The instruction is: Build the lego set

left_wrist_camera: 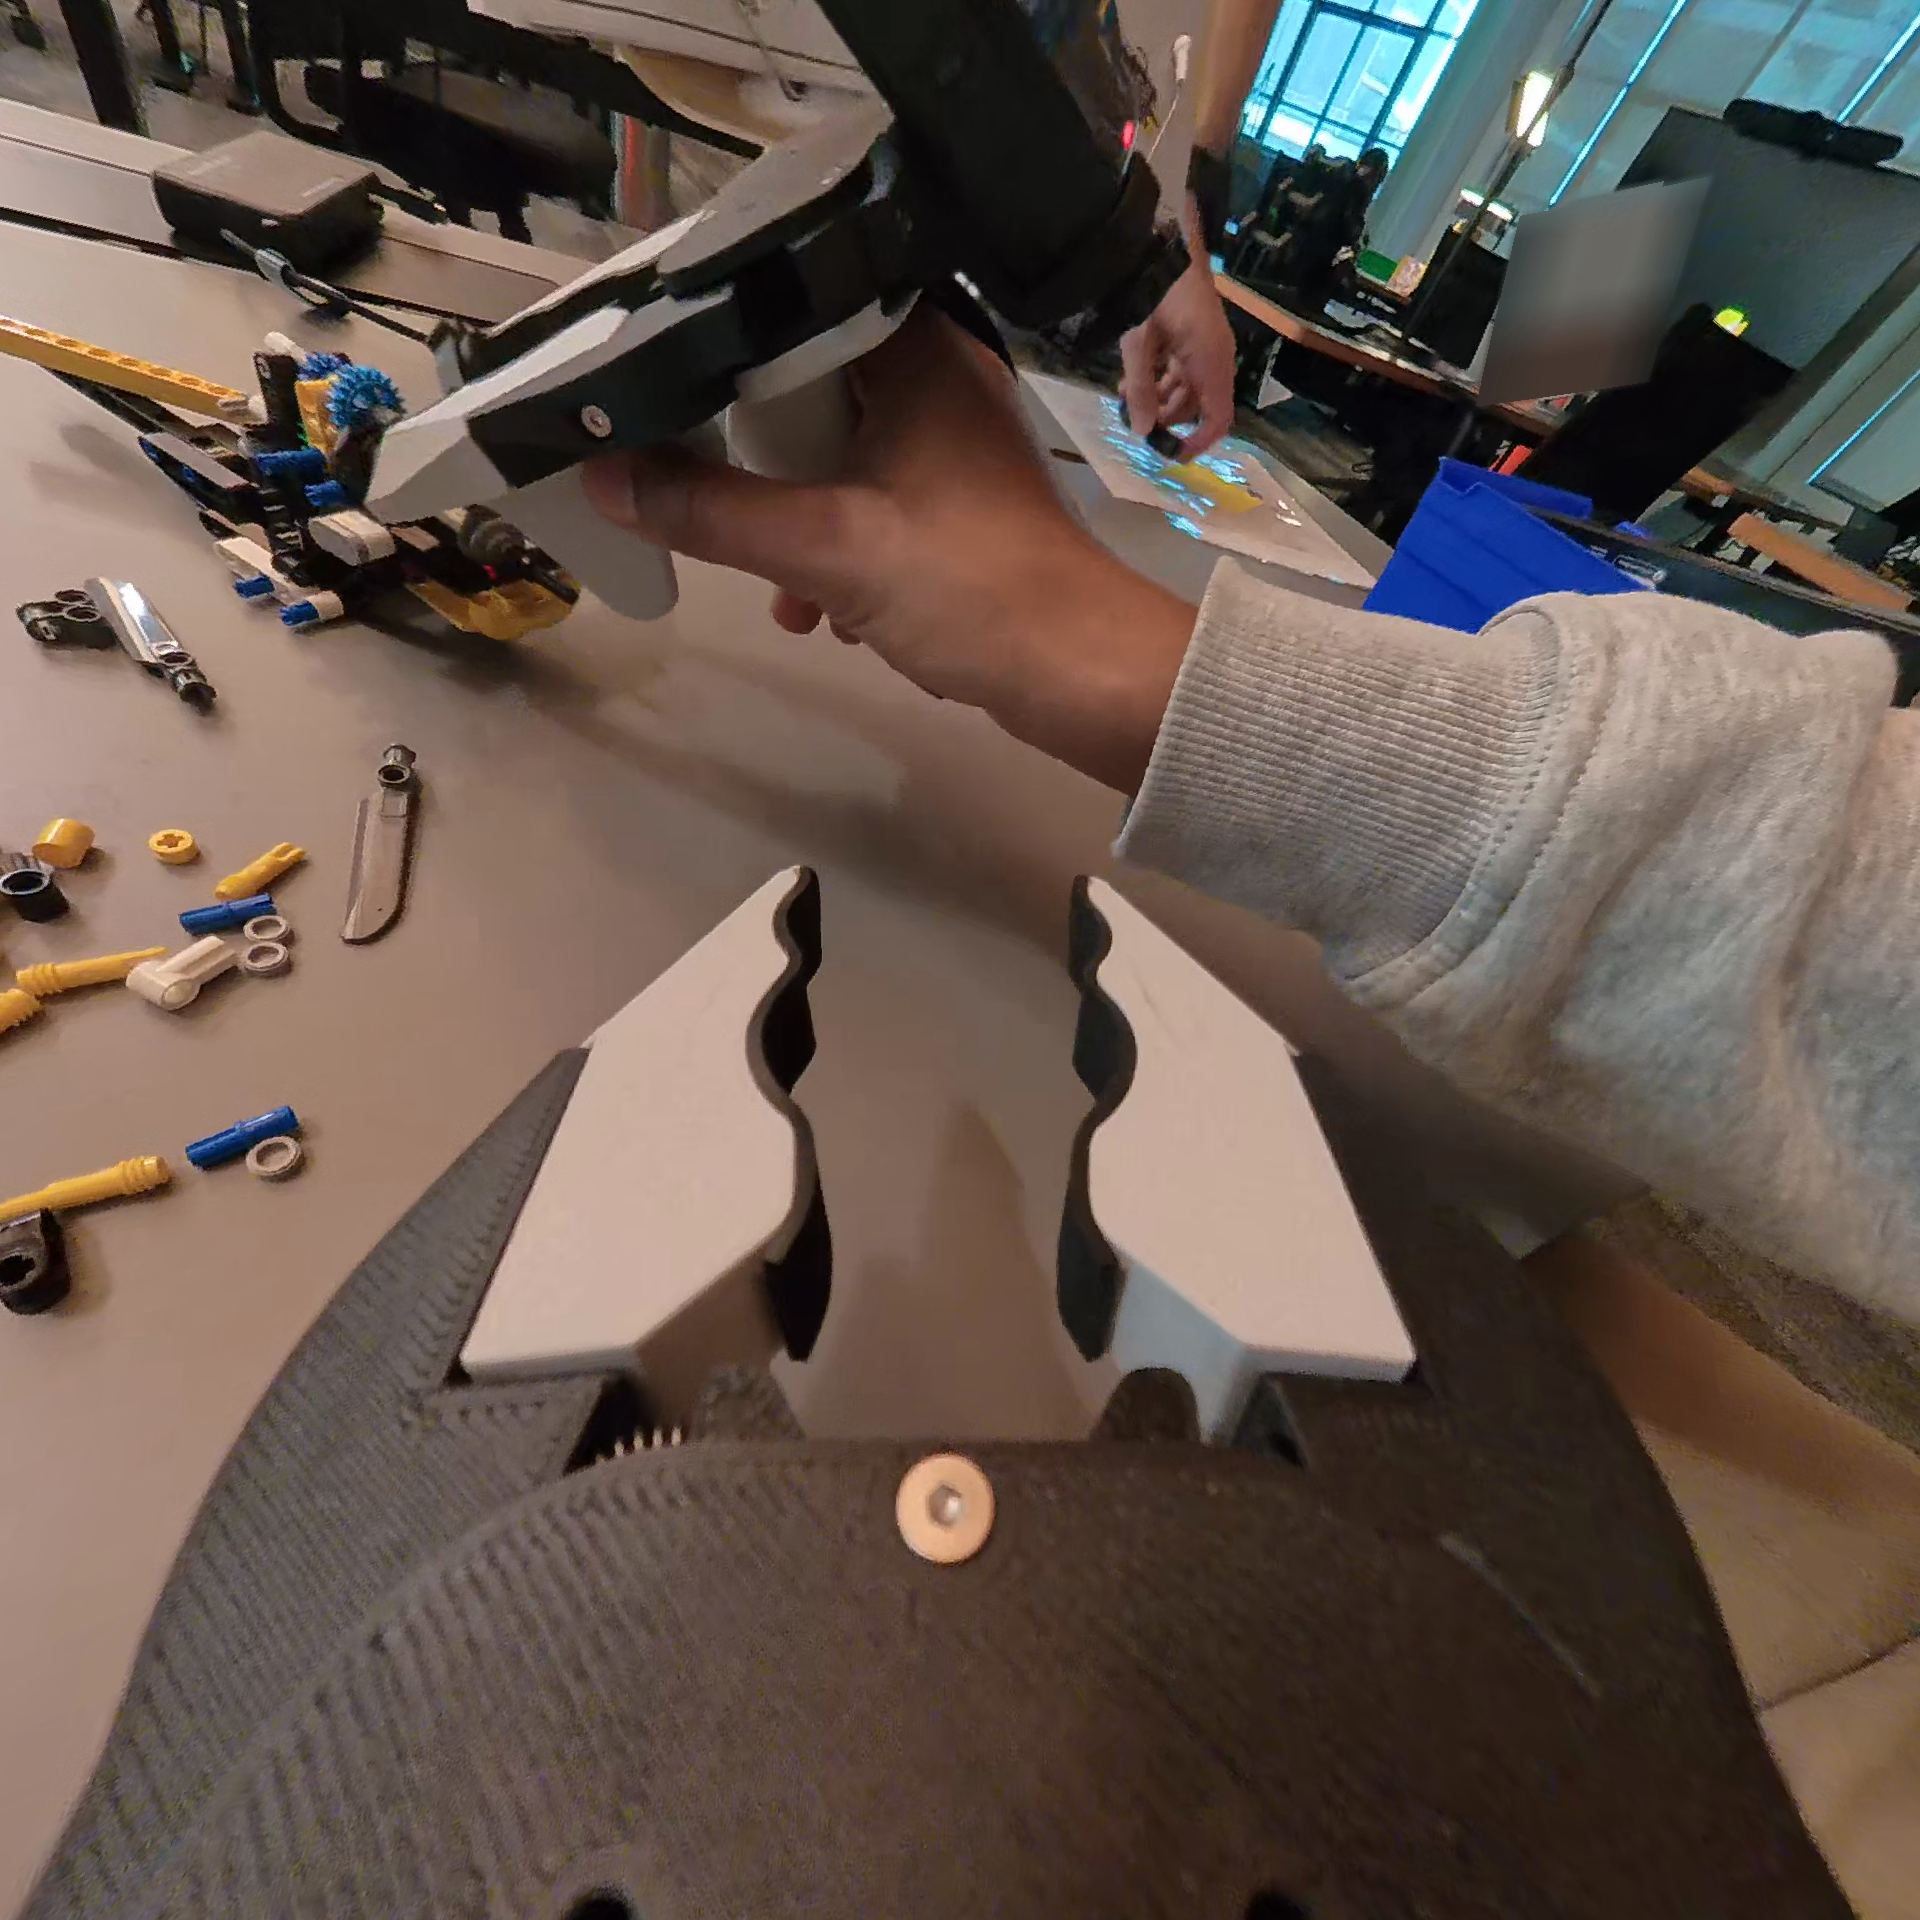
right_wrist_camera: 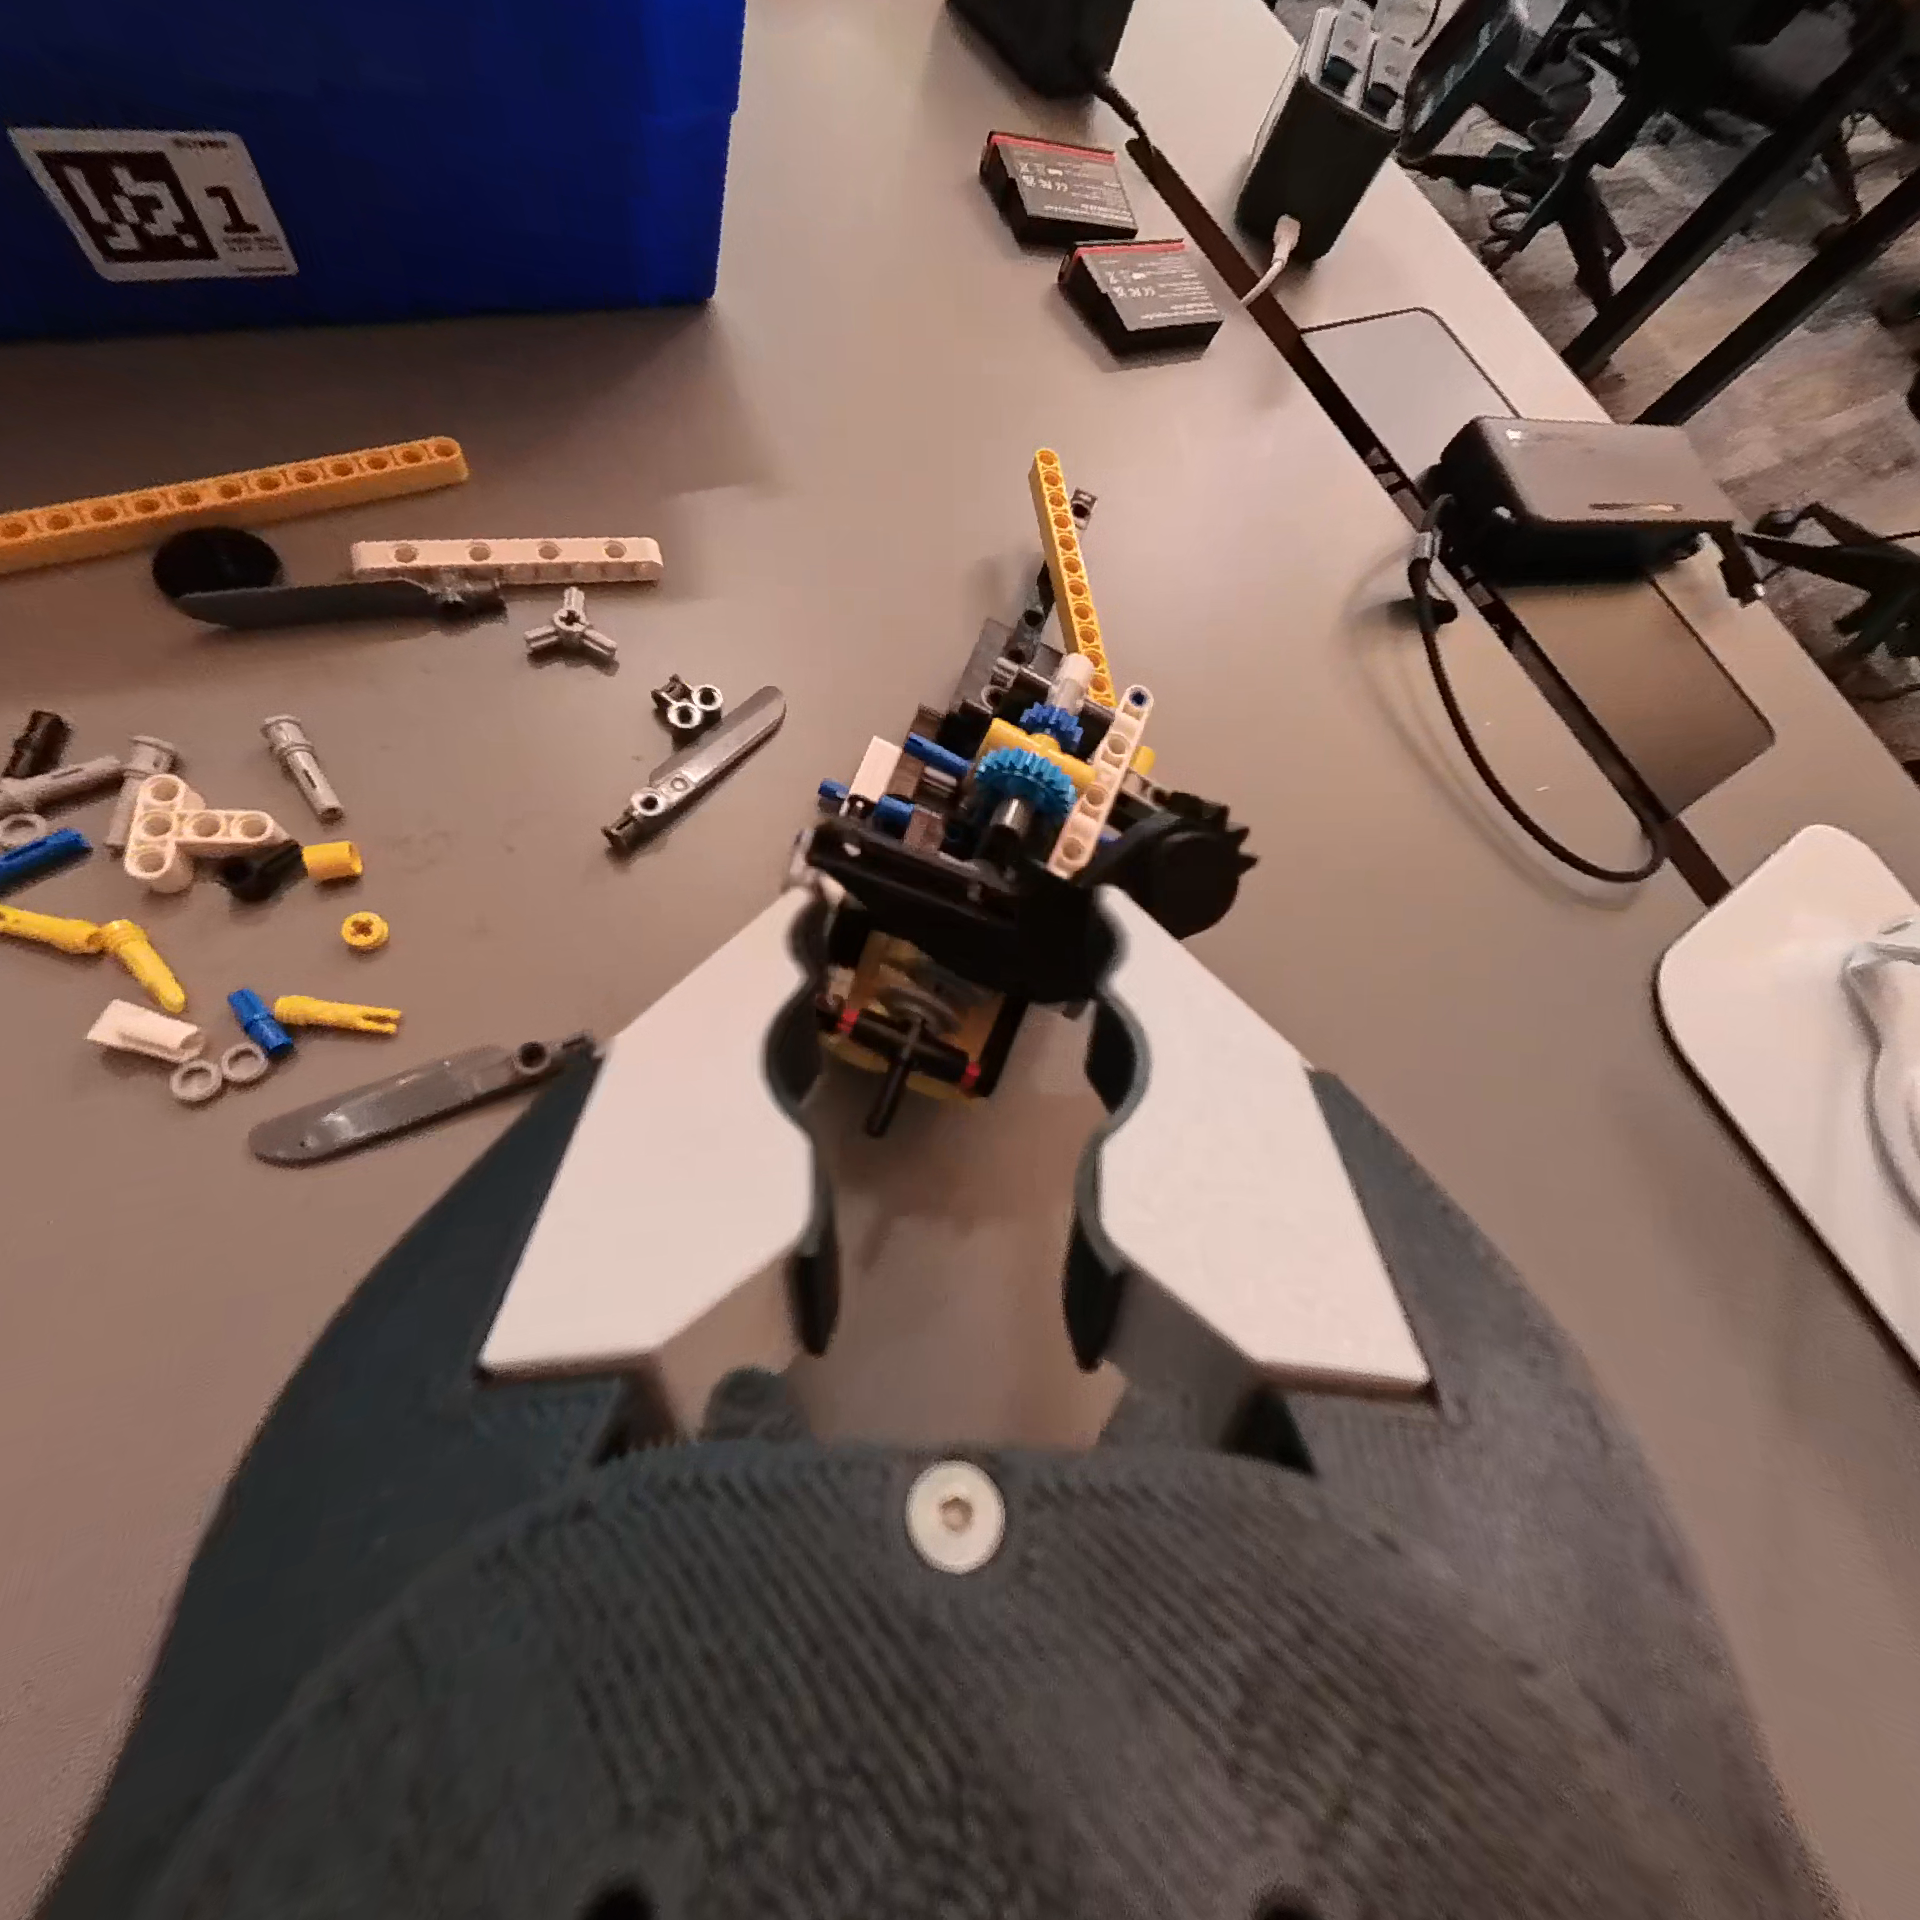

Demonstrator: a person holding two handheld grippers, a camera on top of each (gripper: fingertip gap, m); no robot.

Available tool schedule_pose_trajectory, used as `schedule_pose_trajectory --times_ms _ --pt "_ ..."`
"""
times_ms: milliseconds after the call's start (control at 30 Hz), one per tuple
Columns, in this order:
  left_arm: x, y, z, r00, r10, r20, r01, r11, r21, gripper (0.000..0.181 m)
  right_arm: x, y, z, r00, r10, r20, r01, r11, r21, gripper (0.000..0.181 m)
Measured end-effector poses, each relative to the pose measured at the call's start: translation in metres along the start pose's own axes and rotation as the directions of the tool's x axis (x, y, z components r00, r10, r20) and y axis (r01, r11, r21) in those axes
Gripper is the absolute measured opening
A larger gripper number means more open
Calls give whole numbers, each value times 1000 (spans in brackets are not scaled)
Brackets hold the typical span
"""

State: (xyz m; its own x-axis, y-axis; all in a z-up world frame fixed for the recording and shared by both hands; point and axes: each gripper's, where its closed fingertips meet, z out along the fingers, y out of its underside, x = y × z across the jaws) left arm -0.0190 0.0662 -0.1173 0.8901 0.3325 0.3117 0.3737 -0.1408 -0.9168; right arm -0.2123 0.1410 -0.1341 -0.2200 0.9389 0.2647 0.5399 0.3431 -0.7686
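The half-built lego model (right_wrist_camera: 997, 831), black and yellow with blue gears and an upright yellow beam, rests on the grey table (right_wrist_camera: 1299, 935). My right gripper (right_wrist_camera: 956, 909) has its jaws against both sides of the model's black base. In the left wrist view the model (left_wrist_camera: 343, 520) sits far left with the right gripper (left_wrist_camera: 384, 488) on it. My left gripper (left_wrist_camera: 940, 894) is open and empty, low over the table near the right arm's sleeve. Loose pins, bushes and connectors (right_wrist_camera: 208, 831) lie left of the model.
A long yellow beam (right_wrist_camera: 229, 499), a white beam (right_wrist_camera: 509, 556) and grey blades (right_wrist_camera: 696, 764) lie on the table. A blue bin (right_wrist_camera: 416, 156), two black batteries (right_wrist_camera: 1060, 187) and a power brick (right_wrist_camera: 1579, 499) stand at the back. Another person's hand (left_wrist_camera: 1174, 374) reaches over a booklet (left_wrist_camera: 1195, 478).
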Motion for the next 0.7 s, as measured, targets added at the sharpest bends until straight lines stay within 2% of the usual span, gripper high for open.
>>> schedule_pose_trajectory --times_ms 33,100,233,300,367,400,433,533,633,700 --pt "0 0 0 1000 -1 -2 1 1000 -1 47 2 1 -2 1000 -6 -5 6 1000 4 34" --pt "1 1 0 1000 -3 -5 3 1000 -2 47 1 1 -5 1000 -9 14 9 1000 17 34" --pt "1 1 0 1000 -3 -5 3 1000 -3 47 4 -1 -7 999 -26 21 25 999 27 67" --pt "0 1 -1 1000 -4 -3 4 1000 -4 47 12 -4 -12 998 -53 17 52 998 46 76" --pt "-2 0 -2 1000 -3 1 3 1000 -1 47 22 -7 -15 996 -76 54 73 996 54 73" --pt "-3 -1 -2 1000 -6 3 6 1000 3 47 24 -5 -15 992 -84 97 81 996 31 66" --pt "-3 -1 -2 1000 -13 1 13 1000 6 47 27 -2 -13 990 -78 120 79 997 -7 68" --pt "-3 0 0 999 -42 -17 42 999 1 47 23 10 -3 976 -6 216 36 990 -133 87" --pt "-3 0 0 999 -36 -15 36 999 -2 47 21 14 6 948 133 290 -83 981 -178 92" --pt "-4 -1 -1 1000 -24 -4 24 1000 3 47 17 14 11 901 248 356 -187 963 -196 94"
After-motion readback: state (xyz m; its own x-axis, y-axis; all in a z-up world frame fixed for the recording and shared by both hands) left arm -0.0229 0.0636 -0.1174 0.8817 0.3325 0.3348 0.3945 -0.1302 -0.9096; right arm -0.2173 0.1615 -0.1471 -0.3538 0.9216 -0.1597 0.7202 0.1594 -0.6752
